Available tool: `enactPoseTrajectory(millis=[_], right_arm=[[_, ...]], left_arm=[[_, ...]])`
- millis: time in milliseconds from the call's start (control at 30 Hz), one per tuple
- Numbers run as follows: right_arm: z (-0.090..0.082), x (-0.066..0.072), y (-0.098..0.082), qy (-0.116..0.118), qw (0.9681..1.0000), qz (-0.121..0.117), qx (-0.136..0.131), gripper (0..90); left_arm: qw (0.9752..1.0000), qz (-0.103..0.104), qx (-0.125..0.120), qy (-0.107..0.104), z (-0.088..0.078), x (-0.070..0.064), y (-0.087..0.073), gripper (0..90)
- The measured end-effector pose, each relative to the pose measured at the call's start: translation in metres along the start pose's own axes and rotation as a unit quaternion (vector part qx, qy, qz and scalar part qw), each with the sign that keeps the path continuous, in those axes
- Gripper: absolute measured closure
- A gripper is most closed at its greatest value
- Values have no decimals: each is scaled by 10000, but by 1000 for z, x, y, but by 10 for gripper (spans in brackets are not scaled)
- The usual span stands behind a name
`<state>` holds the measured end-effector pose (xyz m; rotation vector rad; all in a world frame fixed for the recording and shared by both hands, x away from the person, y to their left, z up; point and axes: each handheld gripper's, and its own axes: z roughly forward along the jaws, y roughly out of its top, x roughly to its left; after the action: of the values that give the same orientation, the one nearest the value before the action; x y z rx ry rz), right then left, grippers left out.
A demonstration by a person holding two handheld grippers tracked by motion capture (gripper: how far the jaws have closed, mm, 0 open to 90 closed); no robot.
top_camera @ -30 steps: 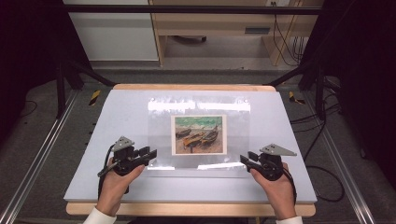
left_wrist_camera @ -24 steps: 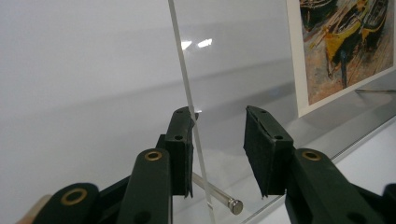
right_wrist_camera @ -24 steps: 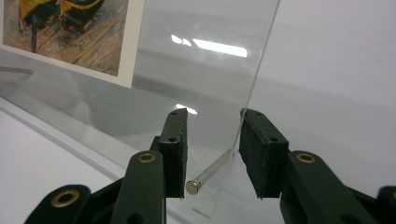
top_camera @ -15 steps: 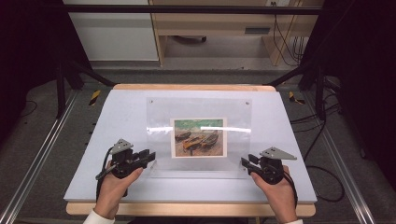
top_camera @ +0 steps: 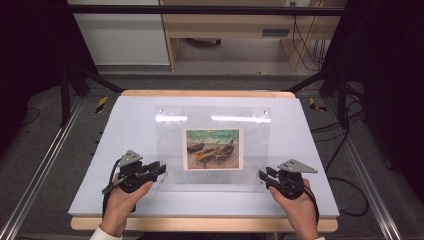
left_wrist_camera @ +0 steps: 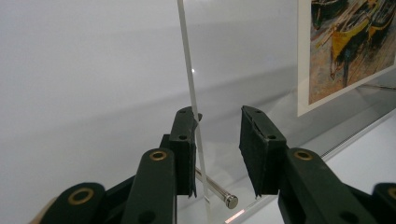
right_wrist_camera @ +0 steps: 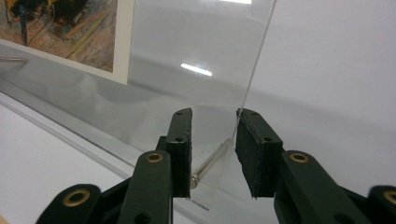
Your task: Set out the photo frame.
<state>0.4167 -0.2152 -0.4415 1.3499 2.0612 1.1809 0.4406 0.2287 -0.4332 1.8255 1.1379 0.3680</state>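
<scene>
We have the clear frame (top_camera: 212, 147) standing on the surface (top_camera: 125, 125), its lower corners between our jaws. Left gripper (left_wrist_camera: 217, 149) and right gripper (right_wrist_camera: 212, 149) both gape, gripping nothing. We should close both together on the side edges, just above the standoff pins (left_wrist_camera: 217, 189), keeping it upright

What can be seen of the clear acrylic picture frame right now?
The acrylic frame is a clear, colourless panel with a white-bordered print of boats at its middle and small metal standoff pins at the corners. It lies on the pale table, far edge towards the back, and the gripper views suggest its near edge is raised. The left gripper and right gripper sit at its near corners, jaws open around the side edges.
</scene>
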Motion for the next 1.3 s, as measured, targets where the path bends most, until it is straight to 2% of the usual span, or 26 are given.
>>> enactPoseTrajectory(millis=[467,500,533,1300], right_arm=[[-2,2,-3,-38,10000,-55,16,690],[-2,2,-4,-41,10000,-42,22,692],[-2,3,-4,-40,10000,-24,25,693],[-5,4,-9,-54,10000,-65,46,704]], left_arm=[[10000,82,11,17,-2,-1,-3,669],[9999,-77,69,-77,-3,-3,-4,670],[9999,-79,69,-73,-3,-4,-4,670],[9999,19,108,-126,-7,-5,-9,672]])
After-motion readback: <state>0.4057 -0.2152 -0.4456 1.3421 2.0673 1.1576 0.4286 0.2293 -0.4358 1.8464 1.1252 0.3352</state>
